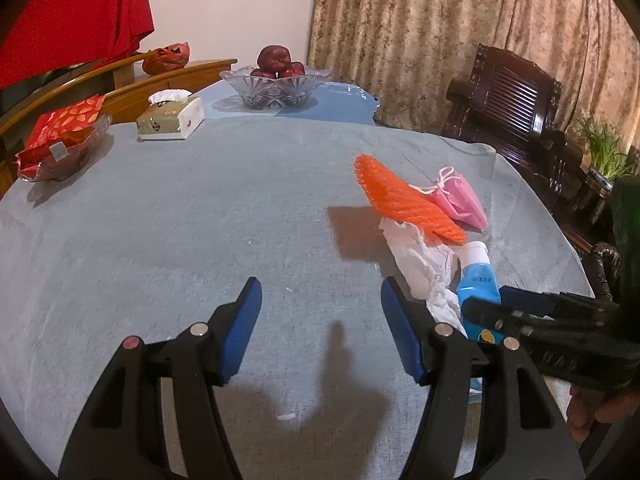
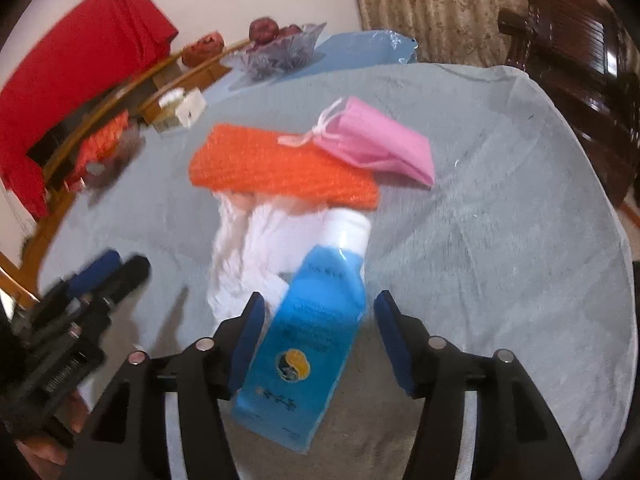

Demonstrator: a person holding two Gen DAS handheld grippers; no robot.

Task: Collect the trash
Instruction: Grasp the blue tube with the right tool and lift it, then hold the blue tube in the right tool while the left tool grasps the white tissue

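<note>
A pile of trash lies on the grey tablecloth (image 1: 180,220): an orange foam net (image 1: 404,200), a pink face mask (image 1: 460,198), a crumpled white tissue (image 1: 424,268) and a blue tube with a white cap (image 1: 478,280). My left gripper (image 1: 322,300) is open and empty over bare cloth, left of the pile. My right gripper (image 2: 320,312) is open, its jaws on either side of the blue tube (image 2: 312,332), apart from it. The net (image 2: 280,168), mask (image 2: 380,144) and tissue (image 2: 256,248) lie beyond it. The right gripper also shows in the left wrist view (image 1: 496,304).
At the table's far side stand a glass bowl of apples (image 1: 276,80), a tissue box (image 1: 170,118) and a glass dish with red packets (image 1: 60,140). A dark wooden chair (image 1: 516,108) stands right of the table. A small white scrap (image 1: 286,417) lies near the front.
</note>
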